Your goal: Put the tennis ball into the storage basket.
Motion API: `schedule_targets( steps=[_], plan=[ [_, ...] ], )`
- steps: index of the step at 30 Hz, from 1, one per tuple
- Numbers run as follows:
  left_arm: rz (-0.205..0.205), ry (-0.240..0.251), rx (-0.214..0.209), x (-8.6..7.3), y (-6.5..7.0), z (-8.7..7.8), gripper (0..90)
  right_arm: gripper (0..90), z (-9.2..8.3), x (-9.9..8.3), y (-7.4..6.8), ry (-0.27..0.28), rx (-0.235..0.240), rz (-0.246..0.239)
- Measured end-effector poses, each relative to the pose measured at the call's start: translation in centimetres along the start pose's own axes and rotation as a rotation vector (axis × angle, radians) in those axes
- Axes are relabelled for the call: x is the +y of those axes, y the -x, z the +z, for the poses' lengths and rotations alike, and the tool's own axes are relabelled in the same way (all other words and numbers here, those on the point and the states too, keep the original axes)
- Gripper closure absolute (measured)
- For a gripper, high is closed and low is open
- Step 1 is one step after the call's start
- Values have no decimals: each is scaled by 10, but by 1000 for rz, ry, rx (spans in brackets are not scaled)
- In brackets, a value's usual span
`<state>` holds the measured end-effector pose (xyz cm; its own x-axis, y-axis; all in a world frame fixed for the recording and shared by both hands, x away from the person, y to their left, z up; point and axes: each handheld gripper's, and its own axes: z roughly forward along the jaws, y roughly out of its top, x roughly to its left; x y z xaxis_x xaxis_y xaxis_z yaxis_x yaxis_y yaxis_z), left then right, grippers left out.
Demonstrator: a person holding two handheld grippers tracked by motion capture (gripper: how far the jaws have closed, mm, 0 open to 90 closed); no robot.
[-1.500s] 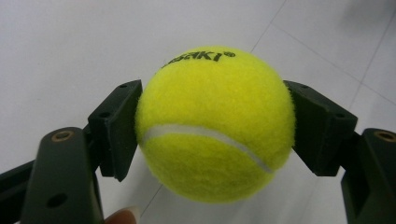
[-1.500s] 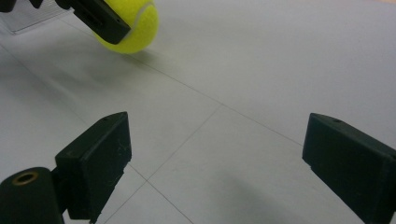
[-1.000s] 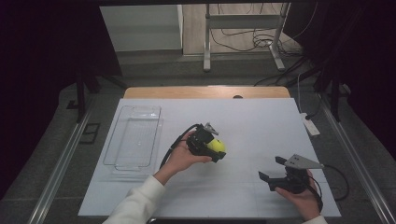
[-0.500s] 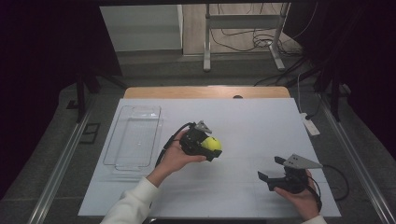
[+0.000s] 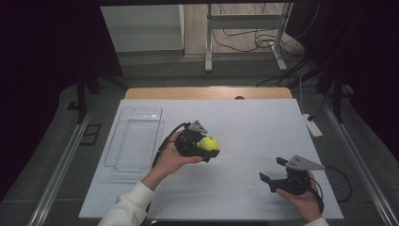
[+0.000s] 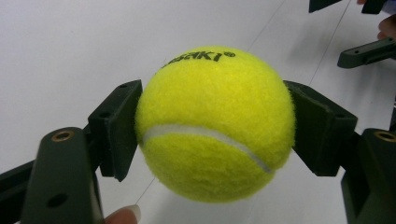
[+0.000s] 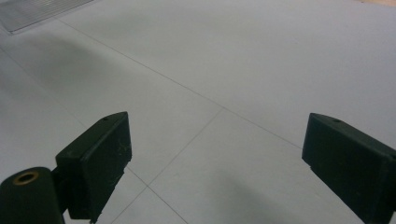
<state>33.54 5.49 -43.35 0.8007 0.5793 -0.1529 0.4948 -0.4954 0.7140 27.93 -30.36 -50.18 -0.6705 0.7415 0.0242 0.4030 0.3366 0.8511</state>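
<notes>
- My left tongs grip a yellow tennis ball — both black pads press on its sides, and in the left gripper view the ball sits squarely between them, its white seam curving across the front and black lettering near its top.
- The ball hangs clear of the white counter; nothing under it touches the surface, and a fingertip of mine shows at the bottom edge of that view.
- Taking the clear plastic tray as the landmark: the ball is just off the tray's right-hand long side, near it but apart, about level with the tray's middle.
- My left hand wraps the tongs' body between the tray and the ball, with the cable looping down on the side toward the tray.
- My right tongs are well apart from the tray, far across the counter to its right and closer to my edge of the counter than the tray's near end.
- Their jaws stand wide with nothing between them — in the right gripper view the two pads frame only bare counter crossed by thin lines, and a corner of the tray shows at the upper left.
- My right hand holds those tongs low over the counter, with the grey three-cornered plate on top.
</notes>
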Motion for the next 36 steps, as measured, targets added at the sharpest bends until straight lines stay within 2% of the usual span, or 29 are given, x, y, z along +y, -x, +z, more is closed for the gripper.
schedule_targets(
  steps=[22,36],
  plan=[
    [-23,67,16,-8,-9,-26,262,88,2,0,-1,-3,3,-2],
    [-52,136,48,-11,-18,-42,262,88,2,0,-1,-6,3,0]
  ],
)
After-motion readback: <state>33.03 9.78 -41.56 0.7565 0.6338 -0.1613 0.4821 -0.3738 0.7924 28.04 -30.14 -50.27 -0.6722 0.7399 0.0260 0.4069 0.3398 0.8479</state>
